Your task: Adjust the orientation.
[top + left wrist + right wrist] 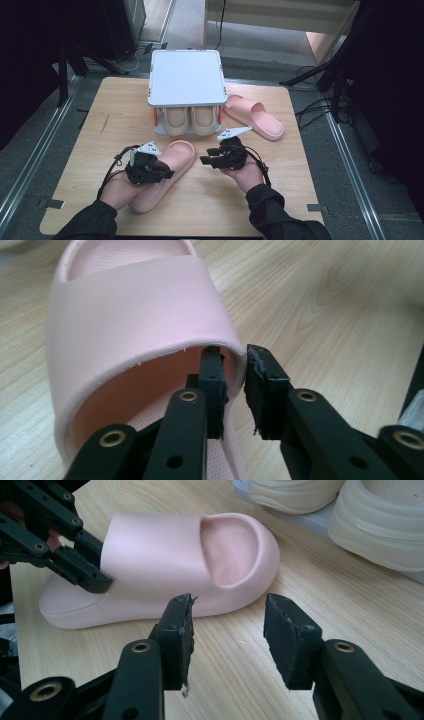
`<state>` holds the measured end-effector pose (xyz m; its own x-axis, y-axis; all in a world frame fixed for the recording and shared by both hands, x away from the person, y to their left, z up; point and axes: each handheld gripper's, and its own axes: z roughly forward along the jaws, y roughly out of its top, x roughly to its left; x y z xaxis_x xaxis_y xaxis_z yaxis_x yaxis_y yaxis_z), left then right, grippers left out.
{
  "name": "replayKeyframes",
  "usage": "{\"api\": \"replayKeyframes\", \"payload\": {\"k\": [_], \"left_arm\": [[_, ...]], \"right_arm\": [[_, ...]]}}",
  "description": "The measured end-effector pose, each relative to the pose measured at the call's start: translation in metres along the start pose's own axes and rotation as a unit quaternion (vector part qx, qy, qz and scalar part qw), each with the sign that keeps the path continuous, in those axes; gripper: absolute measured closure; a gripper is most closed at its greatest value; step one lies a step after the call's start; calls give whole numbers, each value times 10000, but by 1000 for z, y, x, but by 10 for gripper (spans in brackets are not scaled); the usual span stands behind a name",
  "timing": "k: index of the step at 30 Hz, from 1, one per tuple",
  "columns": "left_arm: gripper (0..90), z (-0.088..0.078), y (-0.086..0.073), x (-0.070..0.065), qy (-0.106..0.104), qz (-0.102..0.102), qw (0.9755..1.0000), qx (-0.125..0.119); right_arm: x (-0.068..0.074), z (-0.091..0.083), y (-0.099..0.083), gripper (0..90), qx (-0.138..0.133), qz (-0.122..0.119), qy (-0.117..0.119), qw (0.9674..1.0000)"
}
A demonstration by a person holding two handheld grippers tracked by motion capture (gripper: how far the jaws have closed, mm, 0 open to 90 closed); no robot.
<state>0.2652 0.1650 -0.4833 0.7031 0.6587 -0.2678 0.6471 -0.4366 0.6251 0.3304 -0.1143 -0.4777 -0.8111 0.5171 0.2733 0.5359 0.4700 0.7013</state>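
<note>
A pink slipper lies on the wooden table, its toe towards a small rack. My left gripper is at the slipper's strap. In the left gripper view its jaws straddle the strap's side wall, one inside and one outside, with small gaps, so it is open. My right gripper hovers just right of the slipper. Its jaws stand open and hold nothing, with bare table between them.
A white-topped rack stands at the table's far middle with a pair of beige shoes under it. A second pink slipper lies to the rack's right. Dark stands and cables surround the table.
</note>
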Motion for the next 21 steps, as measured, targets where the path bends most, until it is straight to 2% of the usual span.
{"api": "replayKeyframes", "payload": {"k": [1, 3, 6, 8, 10, 14, 17, 21], "left_arm": [[743, -4, 1, 0, -38, 18, 10000, -26], [733, -12, 1, -1, 25, 49, 10000, -31], [765, -29, 0, 1, -10, -47, 10000, -86], [785, -39, -2, 4, 54, -49, 9998, -186], [802, -46, -5, 12, 140, -137, 9995, -256], [818, -51, -13, 33, 383, -384, 9980, -337], [796, -51, -21, 47, 430, -507, 9966, -493], [826, -46, -26, 57, 549, -533, 9965, -334]], "right_arm": [[1, 0, 0, 562, 13, 19, 4, 10000], [1, 2, 0, 565, 10, 17, 25, 10000], [2, 6, -1, 565, 25, 47, 80, 10000], [5, 10, 0, 580, 45, 49, 104, 9999], [8, 14, 0, 589, 82, 17, 120, 9999], [14, 25, -1, 619, 154, -14, 173, 9997], [18, 35, -3, 677, 236, -27, 231, 9995], [21, 45, -1, 787, 251, -45, 198, 9995]]}}
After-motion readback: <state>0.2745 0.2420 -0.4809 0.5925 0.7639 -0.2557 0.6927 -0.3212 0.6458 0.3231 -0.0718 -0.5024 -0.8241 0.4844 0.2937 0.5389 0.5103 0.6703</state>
